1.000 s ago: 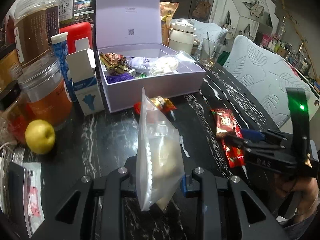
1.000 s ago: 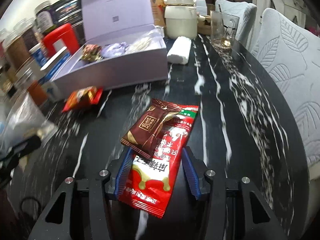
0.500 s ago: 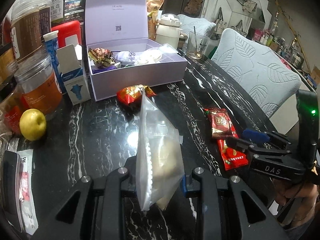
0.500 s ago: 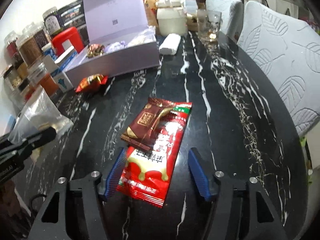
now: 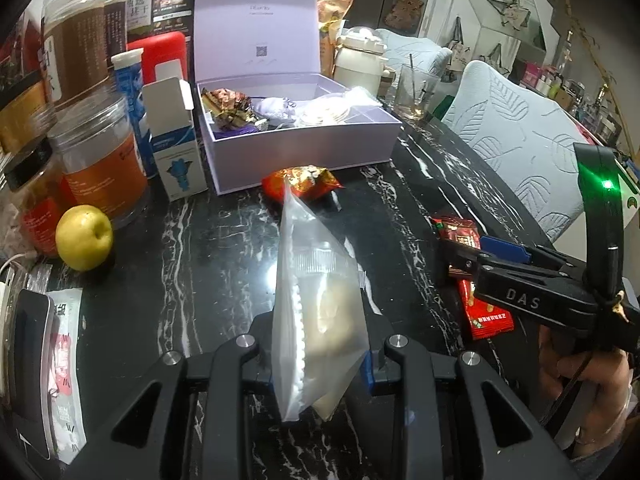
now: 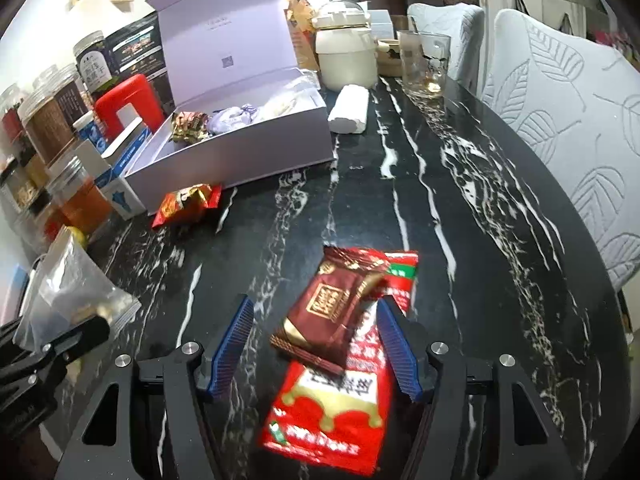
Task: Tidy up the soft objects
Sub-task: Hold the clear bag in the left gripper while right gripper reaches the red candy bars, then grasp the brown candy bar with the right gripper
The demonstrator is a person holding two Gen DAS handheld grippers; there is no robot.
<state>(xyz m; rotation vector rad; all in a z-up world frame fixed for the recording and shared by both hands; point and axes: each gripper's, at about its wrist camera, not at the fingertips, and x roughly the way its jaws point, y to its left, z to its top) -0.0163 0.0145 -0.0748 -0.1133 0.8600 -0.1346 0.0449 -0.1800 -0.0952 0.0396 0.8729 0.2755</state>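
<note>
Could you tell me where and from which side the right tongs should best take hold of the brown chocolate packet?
Probably across its long side edges, from above. The brown chocolate packet lies flat and tilted on the red sachet, between the open right tongs, so its puffed middle offers more than the thin crimped ends.

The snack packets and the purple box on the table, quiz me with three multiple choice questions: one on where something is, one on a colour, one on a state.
1. Where does the brown packet lie?
A. on top of the red packet
B. inside the purple box
C. beside the apple

2. What colour are the pads of the right hand-held gripper?
A. green
B. blue
C. white

3. What is the left hand-held gripper doing?
A. open and empty
B. shut on the clear bag
C. shut on a jar

Answers: 1 A, the brown packet overlaps the red one on the table. 2 B, both pads show blue. 3 B, the bag stands pinched between its fingers.
</note>
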